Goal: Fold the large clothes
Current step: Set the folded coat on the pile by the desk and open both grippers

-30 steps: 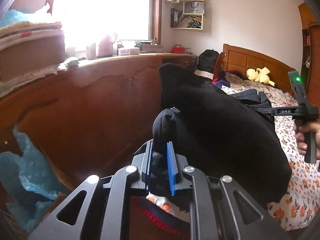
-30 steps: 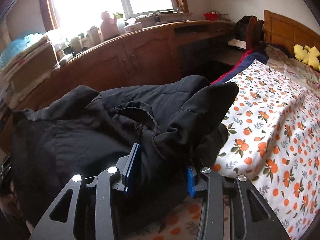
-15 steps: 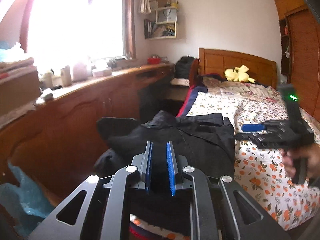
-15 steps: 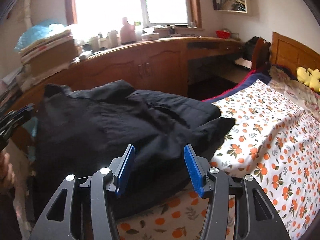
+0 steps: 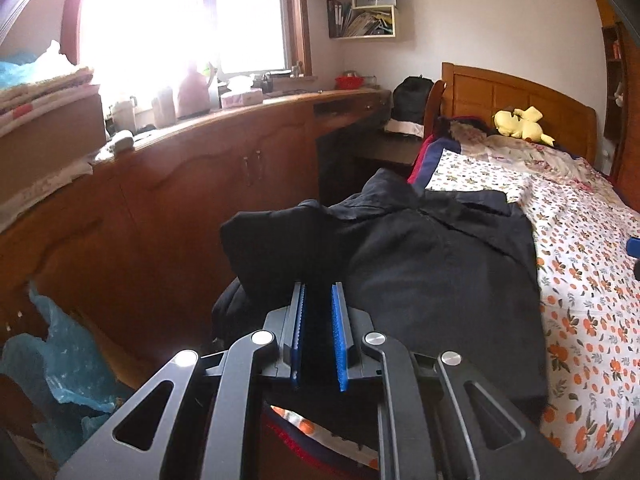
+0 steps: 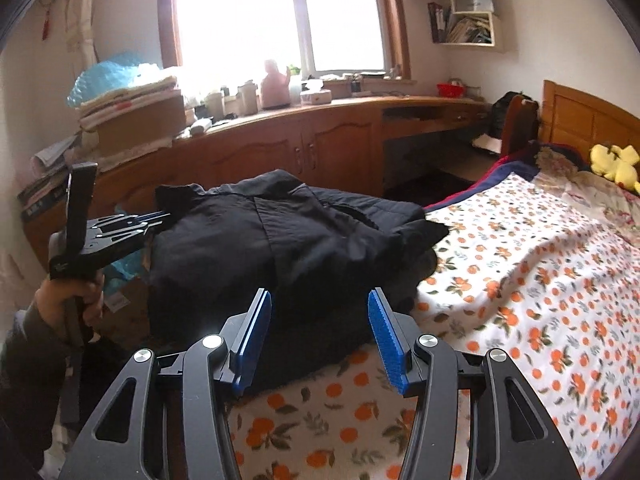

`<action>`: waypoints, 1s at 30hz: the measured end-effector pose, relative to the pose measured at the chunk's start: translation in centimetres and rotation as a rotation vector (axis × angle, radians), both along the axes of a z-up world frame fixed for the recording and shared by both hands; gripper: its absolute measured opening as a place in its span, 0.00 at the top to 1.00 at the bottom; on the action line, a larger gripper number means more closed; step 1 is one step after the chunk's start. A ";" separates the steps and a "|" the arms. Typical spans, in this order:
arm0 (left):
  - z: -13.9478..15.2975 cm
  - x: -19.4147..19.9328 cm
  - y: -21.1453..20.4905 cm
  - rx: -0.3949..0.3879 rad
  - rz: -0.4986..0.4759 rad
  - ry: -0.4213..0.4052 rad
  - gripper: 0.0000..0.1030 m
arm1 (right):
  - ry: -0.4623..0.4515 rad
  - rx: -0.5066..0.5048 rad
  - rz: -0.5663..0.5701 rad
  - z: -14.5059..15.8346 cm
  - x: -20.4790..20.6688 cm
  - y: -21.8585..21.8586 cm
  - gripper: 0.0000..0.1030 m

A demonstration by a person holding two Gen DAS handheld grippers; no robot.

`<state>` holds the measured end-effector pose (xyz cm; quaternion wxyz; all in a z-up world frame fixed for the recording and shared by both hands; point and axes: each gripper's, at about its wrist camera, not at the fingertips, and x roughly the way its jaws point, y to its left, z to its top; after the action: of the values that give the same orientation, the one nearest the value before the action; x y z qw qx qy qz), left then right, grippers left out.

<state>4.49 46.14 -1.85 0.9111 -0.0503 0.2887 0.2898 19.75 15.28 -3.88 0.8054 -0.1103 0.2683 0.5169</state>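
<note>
Left tool clamped on the near edge of the large black fabric jacket; right tool apart and empty, jaws just opened, clear of the cloth. Best now: keep that edge taut, re-grip the loose side, lay it flat. Bundled at the edge of the orange-flowered white bedsheet; beyond, cluttered brown wooden bench under a bright window.

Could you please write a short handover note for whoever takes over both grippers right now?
Left gripper: shut on the near-left edge of the black jacket, by the bed's side.
Right gripper: open, nothing between its fingers, jaws just widened after letting go; it sits short of the jacket.
Jacket: partly folded in a loose heap on the floral sheet.
Left: lay down the held edge, flatten, finish the fold.
</note>
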 end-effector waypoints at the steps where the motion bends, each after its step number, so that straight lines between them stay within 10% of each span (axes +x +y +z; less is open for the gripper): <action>1: 0.4 -0.2 -0.6 0.004 -0.006 -0.004 0.86 | -0.004 0.004 -0.008 0.3 -0.2 -0.9 0.52; 4: 1.2 -0.4 -2.8 0.013 -0.035 -0.011 0.81 | -0.020 0.016 -0.034 1.0 -0.7 -3.6 0.52; 11: 2.7 -0.2 -10.3 0.048 -0.123 -0.080 0.02 | -0.052 0.037 -0.105 2.6 -1.2 -9.9 0.52; 22: 2.6 3.3 -21.7 0.028 -0.262 -0.122 0.01 | -0.073 0.054 -0.241 2.4 -1.2 -19.7 0.52; 30: 0.8 5.2 -29.1 -0.010 -0.369 -0.125 0.01 | -0.112 0.050 -0.366 0.4 -1.9 -26.5 0.18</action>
<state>9.65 17.04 -1.02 0.9647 -0.0188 0.2372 0.1126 17.89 -11.20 -3.49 0.9021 -0.0682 0.2258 0.3614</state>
